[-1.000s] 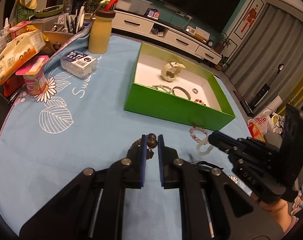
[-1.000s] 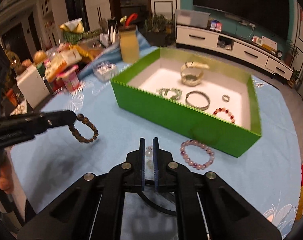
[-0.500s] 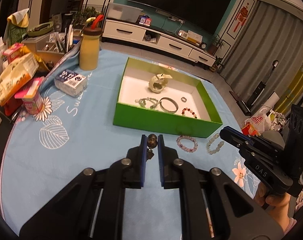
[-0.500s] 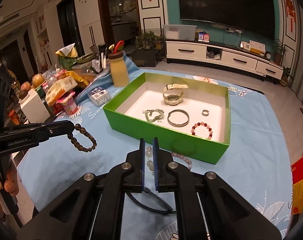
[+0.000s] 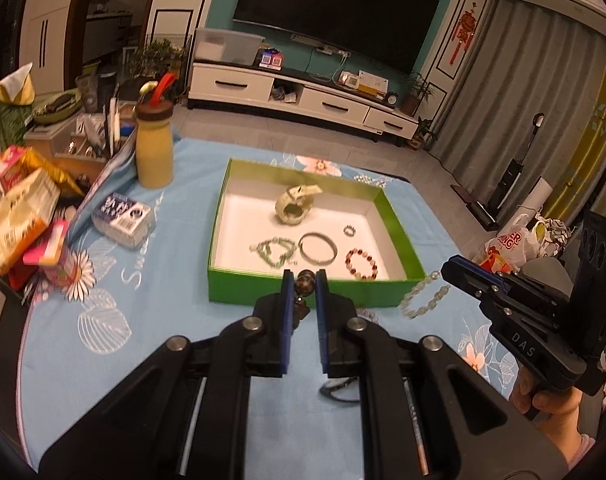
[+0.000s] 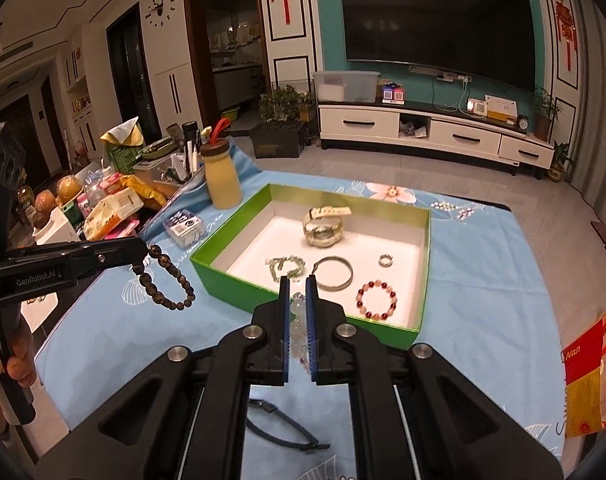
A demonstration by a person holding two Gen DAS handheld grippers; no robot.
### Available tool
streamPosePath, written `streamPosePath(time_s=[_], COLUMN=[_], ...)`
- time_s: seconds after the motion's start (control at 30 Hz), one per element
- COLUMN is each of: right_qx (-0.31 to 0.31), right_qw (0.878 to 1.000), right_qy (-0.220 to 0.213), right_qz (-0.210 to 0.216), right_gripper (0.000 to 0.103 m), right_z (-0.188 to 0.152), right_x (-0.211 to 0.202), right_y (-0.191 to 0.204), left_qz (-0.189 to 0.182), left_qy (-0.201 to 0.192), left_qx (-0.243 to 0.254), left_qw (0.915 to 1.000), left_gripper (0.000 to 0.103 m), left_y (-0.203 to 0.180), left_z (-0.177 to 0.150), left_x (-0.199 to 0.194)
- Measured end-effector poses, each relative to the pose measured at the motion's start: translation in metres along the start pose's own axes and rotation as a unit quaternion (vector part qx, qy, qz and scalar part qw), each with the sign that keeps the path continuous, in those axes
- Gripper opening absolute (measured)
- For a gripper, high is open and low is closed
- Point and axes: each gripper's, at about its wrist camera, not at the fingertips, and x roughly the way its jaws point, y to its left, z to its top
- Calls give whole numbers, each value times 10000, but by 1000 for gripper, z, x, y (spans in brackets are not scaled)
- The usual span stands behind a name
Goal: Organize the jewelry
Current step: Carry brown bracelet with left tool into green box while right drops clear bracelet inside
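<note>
Fig.: both grippers lifted above the blue tablecloth [image 6: 483, 280], each carrying a bracelet toward the green box [image 6: 239, 292].

Left gripper [image 5: 305, 280]: jaws clamped on one bead of the dark bead bracelet [image 6: 163, 284]; the rest of the loop hangs free below, left of the box.

Right gripper [image 6: 297, 286]: jaws nearly together, pinching the pale bead bracelet [image 5: 423, 296], which dangles clear of the cloth near the box's right front corner. From its own cam the beads are partly hidden, so the exact bite is uncertain.

Doing it well: keep both grips firm, carry each loop over the front wall w/ its lowest bead clear of the rim, then release onto bare white floor, away from the red bracelet [image 6: 377, 300], bangle [image 6: 335, 274] and ring [image 6: 386, 260].

Vs. 1 s ago: both hands are higher; box and room appear farther off. The pale bracelet, then low by the cloth, now swings free. A pink bracelet remains on the cloth by the front wall.
</note>
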Motion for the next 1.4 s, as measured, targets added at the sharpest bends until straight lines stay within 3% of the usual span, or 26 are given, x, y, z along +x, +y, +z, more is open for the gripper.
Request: streamPosePath(time_s=[0.3, 0.57, 1.07, 1.4], right_qx=[40, 73, 247, 273], right_qw=[9999, 9998, 9972, 9929], right_qy=[-97, -38, 683, 1128], right_qz=[-129, -188, -171, -257], right_gripper=[7, 7, 7, 7], right_z=[21, 33, 57, 64], right_x=[8, 25, 121, 184], right_y=[-12, -24, -56, -59], left_qz=[-29, -83, 257, 542], left_qy=[-100, 45, 675, 968], left_qx=[48, -68, -219, -188], left_qw=[9999, 9999, 9972, 9937], left_gripper=[10, 10, 10, 11], left_y=[-5, 1, 22, 29], left_z=[36, 63, 84, 87], left_x=[14, 49, 156, 202])
